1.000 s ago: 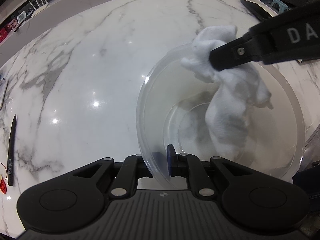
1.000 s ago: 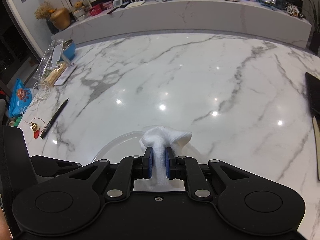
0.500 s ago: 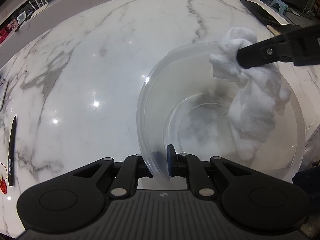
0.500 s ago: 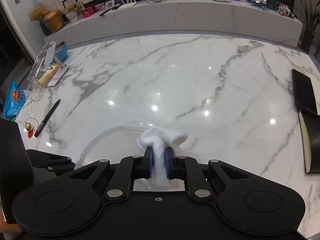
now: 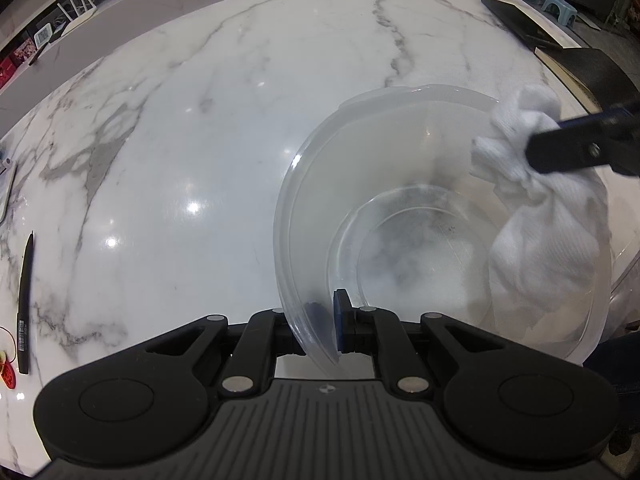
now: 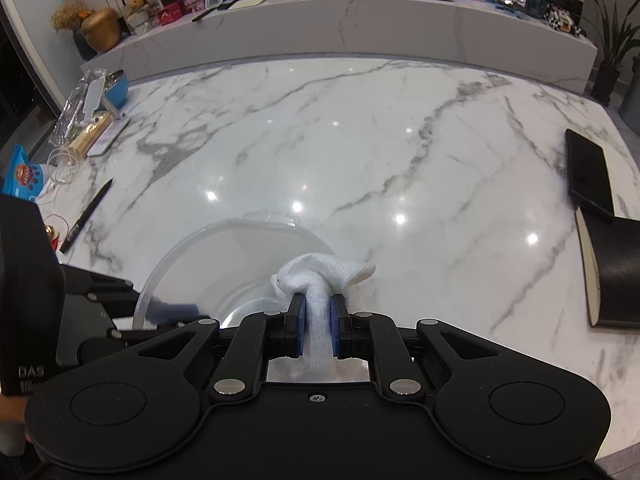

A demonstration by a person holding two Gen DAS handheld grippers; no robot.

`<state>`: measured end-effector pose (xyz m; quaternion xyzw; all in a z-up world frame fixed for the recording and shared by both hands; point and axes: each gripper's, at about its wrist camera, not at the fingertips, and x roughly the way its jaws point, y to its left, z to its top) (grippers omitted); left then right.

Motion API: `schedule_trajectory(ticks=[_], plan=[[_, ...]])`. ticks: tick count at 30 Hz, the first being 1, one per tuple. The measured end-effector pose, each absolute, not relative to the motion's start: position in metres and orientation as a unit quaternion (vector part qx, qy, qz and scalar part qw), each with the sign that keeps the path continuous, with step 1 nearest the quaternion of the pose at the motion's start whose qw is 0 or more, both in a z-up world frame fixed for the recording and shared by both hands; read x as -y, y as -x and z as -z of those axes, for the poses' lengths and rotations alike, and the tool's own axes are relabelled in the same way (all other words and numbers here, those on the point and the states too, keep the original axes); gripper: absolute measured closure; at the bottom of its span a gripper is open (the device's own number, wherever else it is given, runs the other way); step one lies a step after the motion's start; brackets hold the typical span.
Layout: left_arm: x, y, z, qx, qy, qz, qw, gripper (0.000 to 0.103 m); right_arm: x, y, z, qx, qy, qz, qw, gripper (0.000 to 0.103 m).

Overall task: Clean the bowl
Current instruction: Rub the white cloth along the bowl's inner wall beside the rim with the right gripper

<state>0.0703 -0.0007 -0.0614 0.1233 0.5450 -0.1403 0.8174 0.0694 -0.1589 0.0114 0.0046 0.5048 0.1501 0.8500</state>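
Two views split the scene between them. The left wrist view looks down into the clear plastic bowl (image 5: pixel 400 184), showing its inner wall, its round base with dark specks on it, and the white cloth (image 5: pixel 548 236) hanging inside against the right-hand wall. The right wrist view shows only the bowl's far rim and part of its inside, but it alone shows the far ledge with a gold vase (image 6: pixel 100 28), a black notebook (image 6: pixel 590 176) at the right edge of the marble surface (image 6: pixel 360 140), a second dark book (image 6: pixel 612 276) below it, and clutter at the left edge. A black pen (image 5: pixel 25 304) lies on the surface well to the left of the bowl and appears in both views.

The left gripper (image 5: pixel 326 320) has its jaws closed narrowly on the bowl's near rim, one blue pad inside the wall and the other seen through the plastic outside, and the bowl is tilted towards the camera. The right gripper (image 6: pixel 317 322) has its jaws clamped on the cloth, which is pinched into a narrow band between the blue pads and bunches out beyond them over the bowl's right side. In the left view that gripper enters from the right edge, above the bowl's right rim.
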Motion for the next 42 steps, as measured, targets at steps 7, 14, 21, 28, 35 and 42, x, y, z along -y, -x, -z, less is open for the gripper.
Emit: schedule_trajectory(ticks=[7,14,21,28,35,42], plan=[[0.004,-0.069,0.061,-0.544,-0.126,0.141,0.817,0.094,0.165,-0.055,-0.014,-0.508,-0.002,-0.152,0.848,0.092],[0.006,-0.068,0.061,-0.543,-0.131,0.145,0.817,0.094,0.17,-0.05,-0.014,-0.509,-0.005,-0.153,0.847,0.092],[0.01,-0.065,0.062,-0.543,-0.142,0.153,0.814,0.094,0.167,-0.055,-0.013,-0.506,0.002,-0.146,0.85,0.092],[0.011,-0.062,0.062,-0.539,-0.147,0.16,0.813,0.094,0.16,-0.066,-0.013,-0.498,0.009,-0.142,0.855,0.092],[0.012,-0.061,0.062,-0.539,-0.149,0.163,0.813,0.094,0.153,-0.076,-0.012,-0.492,0.003,-0.15,0.858,0.092],[0.012,-0.059,0.062,-0.538,-0.149,0.163,0.813,0.094,0.144,-0.085,-0.01,-0.485,-0.01,-0.166,0.859,0.092]])
